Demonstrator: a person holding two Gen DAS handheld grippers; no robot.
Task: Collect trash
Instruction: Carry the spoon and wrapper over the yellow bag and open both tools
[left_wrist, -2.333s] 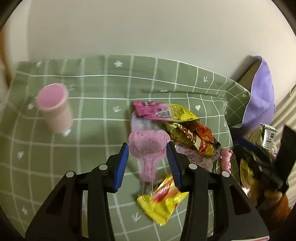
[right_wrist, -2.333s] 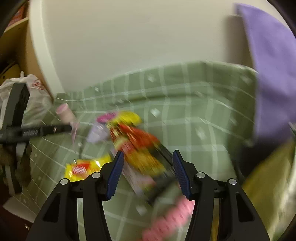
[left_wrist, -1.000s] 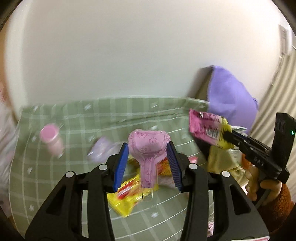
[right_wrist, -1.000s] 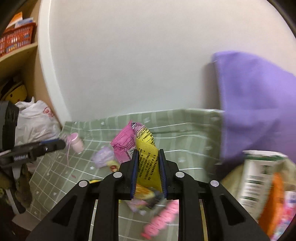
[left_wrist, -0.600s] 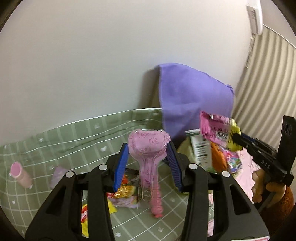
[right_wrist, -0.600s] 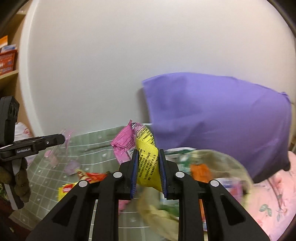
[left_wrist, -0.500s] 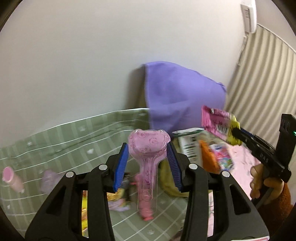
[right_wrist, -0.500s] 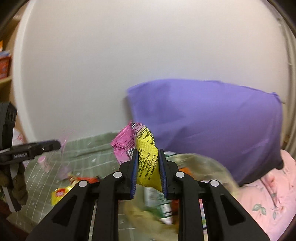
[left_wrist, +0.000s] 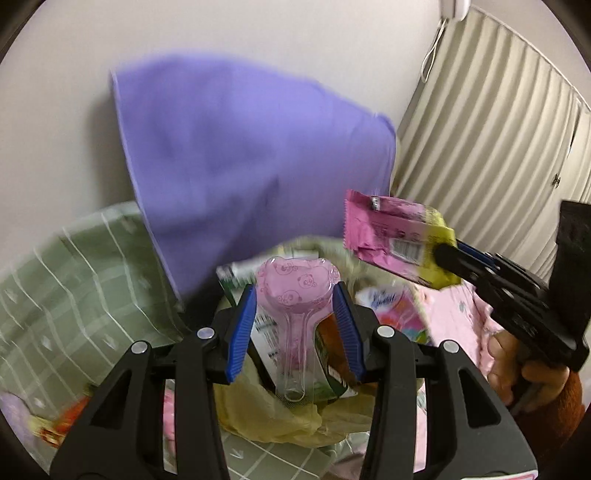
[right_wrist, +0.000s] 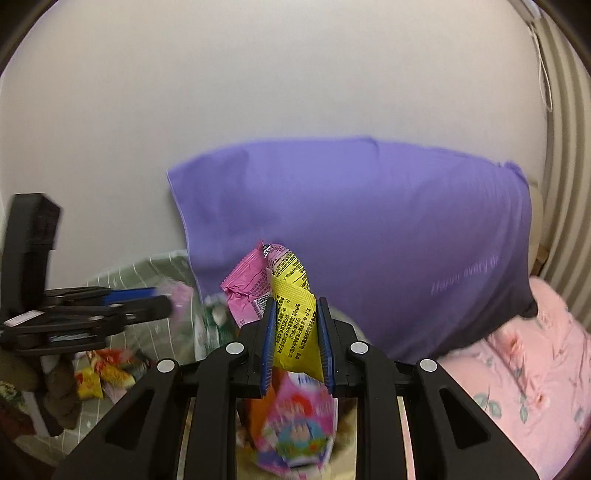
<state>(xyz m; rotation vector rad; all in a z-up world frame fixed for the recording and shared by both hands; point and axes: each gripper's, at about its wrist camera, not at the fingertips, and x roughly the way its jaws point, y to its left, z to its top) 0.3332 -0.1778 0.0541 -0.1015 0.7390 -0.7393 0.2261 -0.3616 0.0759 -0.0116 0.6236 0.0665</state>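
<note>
a: what colour is the pillow (right_wrist: 369, 229)?
b: purple. the cloth (left_wrist: 74, 280) beside it is green with a white grid.
a: and the wrapper (right_wrist: 291, 314)?
b: pink and yellow with black print. the plastic shell (left_wrist: 295, 291) is clear pink with panda faces, the bag (left_wrist: 280, 417) pale yellow.
</note>
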